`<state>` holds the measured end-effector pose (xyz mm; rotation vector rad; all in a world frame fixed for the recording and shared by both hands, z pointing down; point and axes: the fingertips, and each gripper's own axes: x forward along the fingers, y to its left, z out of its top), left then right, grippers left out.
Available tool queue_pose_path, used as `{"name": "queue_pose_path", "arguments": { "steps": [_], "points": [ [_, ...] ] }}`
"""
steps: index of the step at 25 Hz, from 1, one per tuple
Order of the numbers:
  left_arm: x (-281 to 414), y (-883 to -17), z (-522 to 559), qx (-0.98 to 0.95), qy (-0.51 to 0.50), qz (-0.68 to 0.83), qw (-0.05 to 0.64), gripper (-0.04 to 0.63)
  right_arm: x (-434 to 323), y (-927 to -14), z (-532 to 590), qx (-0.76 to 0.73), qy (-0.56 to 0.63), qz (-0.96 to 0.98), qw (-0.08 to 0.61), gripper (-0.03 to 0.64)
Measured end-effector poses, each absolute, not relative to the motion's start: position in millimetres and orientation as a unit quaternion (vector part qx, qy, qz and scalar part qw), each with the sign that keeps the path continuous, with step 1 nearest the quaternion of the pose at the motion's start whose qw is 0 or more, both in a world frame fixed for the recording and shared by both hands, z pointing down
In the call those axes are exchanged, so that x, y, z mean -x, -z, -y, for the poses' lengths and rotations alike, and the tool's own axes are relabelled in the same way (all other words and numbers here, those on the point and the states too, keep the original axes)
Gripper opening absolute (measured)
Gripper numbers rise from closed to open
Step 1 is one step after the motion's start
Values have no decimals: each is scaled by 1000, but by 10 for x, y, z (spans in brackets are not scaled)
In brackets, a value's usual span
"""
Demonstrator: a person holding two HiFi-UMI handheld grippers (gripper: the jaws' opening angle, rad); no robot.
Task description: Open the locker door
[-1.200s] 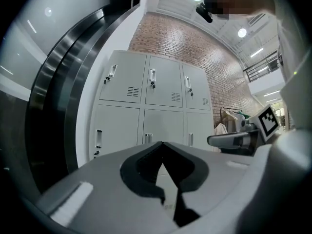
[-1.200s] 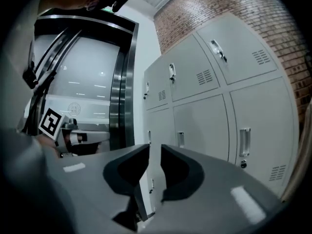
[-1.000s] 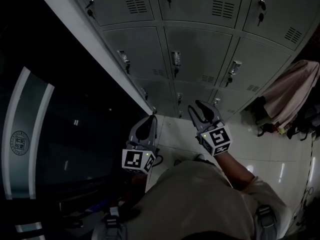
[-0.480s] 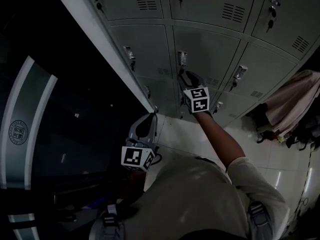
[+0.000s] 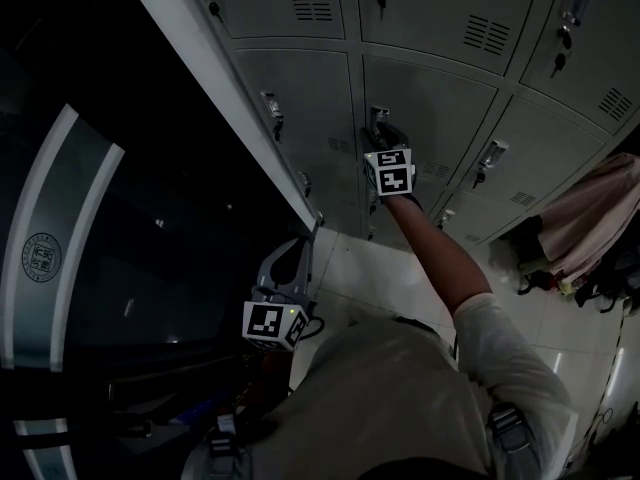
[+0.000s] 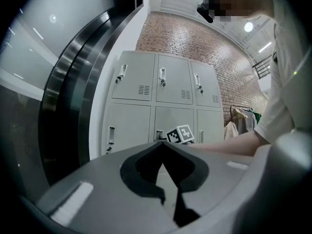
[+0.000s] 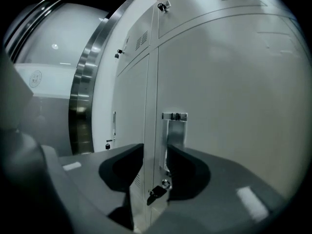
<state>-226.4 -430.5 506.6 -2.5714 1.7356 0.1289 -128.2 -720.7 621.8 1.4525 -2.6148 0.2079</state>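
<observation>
1. Grey moulded jaws of the right claw (image 7: 155, 151) stood wide apart, having just been opening. The pads pressed on nothing, while the lower part of the metal handle (image 7: 174, 129) and the door's edge showed in the gap between them.
2. The left claw (image 6: 164, 144) was closed on itself, tips meeting and empty, held low and well back from the lockers.
3. The locker door (image 7: 234, 96) we were after sat in the middle column of the bank (image 5: 520, 88), shut flush with its neighbours. Its handle was at the left edge, and a key (image 7: 158, 193) with a dark tag hung just below.
4. We judged the door to be thin painted sheet steel: stiff, light on its hinges, and likely to swing freely once released.
5. Its flat face looked smooth and slippery and offered nothing to pinch, so the raised handle seemed the only sound hold.
6. We thought it best to close across the handle's lower half and draw outward in an arc, the hinges presumably lying at the far edge.
7. We could not tell whether the lock was turned; a firm resistance would mean the key wanted attention first, and its small tag looked easy to knock.
</observation>
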Motion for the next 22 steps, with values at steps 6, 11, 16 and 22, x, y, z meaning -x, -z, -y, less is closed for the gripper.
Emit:
{"name": "queue_pose_path", "arguments": {
  "steps": [6,11,16,22],
  "points": [
    [2295,-5193,4266,827,-32,-561,15,58,1344,-6266,7319,-492,-61,865,79,127],
    [2265,-5226,4268,831,-27,-555,3,58,1272,-6256,7323,-507,-64,856,77,48],
    [2138,-5254,4250,841,10,-541,3,58,1268,-6232,7246,-506,-67,856,82,35],
    [2068,-5173,4302,845,-26,-533,19,58,1288,-6186,6948,-487,-53,869,66,40]
  ]
}}
